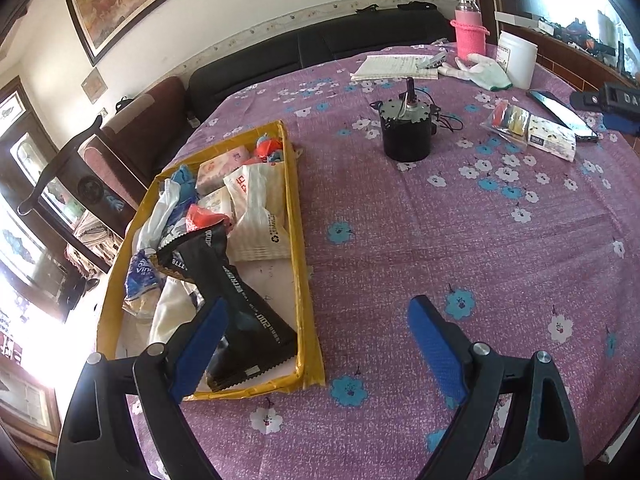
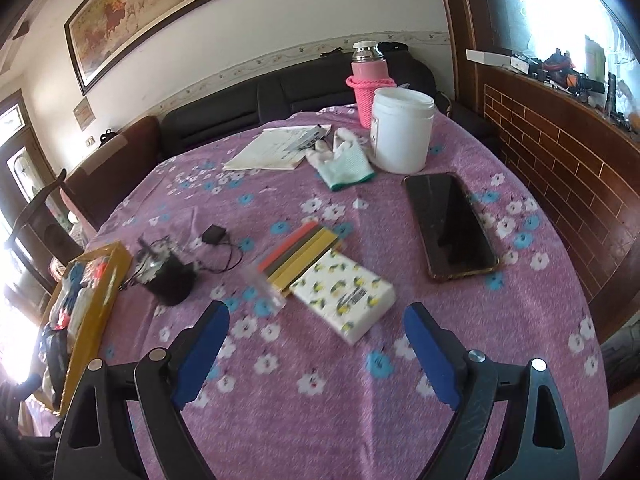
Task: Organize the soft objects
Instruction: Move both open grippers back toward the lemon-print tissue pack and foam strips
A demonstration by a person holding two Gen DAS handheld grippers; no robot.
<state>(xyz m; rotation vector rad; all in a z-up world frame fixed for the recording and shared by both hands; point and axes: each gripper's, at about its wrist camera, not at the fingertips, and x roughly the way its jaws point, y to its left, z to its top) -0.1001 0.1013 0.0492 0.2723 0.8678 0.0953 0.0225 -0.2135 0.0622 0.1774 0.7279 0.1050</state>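
Note:
A yellow-edged box (image 1: 298, 264) on the purple flowered tablecloth holds several soft things: a black foil pouch (image 1: 240, 304), white bags, tissue packs and a blue wrapper. My left gripper (image 1: 316, 328) hovers open over the box's near right corner, nothing between its blue pads. In the right wrist view a lemon-print tissue pack (image 2: 344, 296) lies beside a clear bag of coloured strips (image 2: 296, 258), just ahead of my open, empty right gripper (image 2: 316, 332). A white-and-green work glove (image 2: 344, 160) lies farther back. The box (image 2: 86, 312) shows at the left there.
A black cylindrical motor (image 1: 406, 128) with wires stands mid-table. A phone (image 2: 452, 224), a white tub (image 2: 402, 132), a pink-sleeved flask (image 2: 370, 88) and a paper pad (image 2: 276, 148) sit at the back. A brick-pattern ledge (image 2: 560, 168) borders the right.

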